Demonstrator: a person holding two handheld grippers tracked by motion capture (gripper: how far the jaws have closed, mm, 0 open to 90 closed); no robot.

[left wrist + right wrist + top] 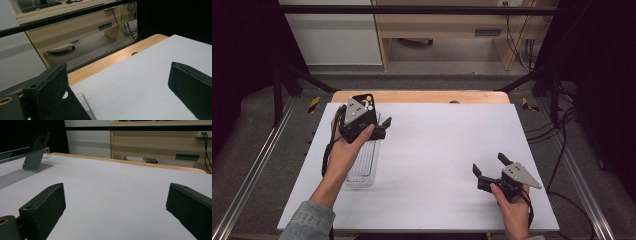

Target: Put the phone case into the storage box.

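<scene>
A clear plastic tray [363, 165] lies lengthwise on the left part of the white board [437, 150]. A hand holds my left gripper [383, 128] over the tray's far end, jaws open and pointing right with nothing between them. In the left gripper view the left gripper [117, 87] has its jaws wide apart above the board, and the tray's rim [86, 102] shows at the bottom. My right gripper [490, 165] rests low near the board's front right, open and empty. In the right gripper view the right gripper [115, 207] faces the tray [17, 173] and a left gripper finger [36, 150].
The white board covers a wooden table [422, 96] whose far edge shows behind it. Metal frame rails [257, 165] run along both sides. A wooden desk [452, 30] and cables [517, 35] stand beyond the table on the floor.
</scene>
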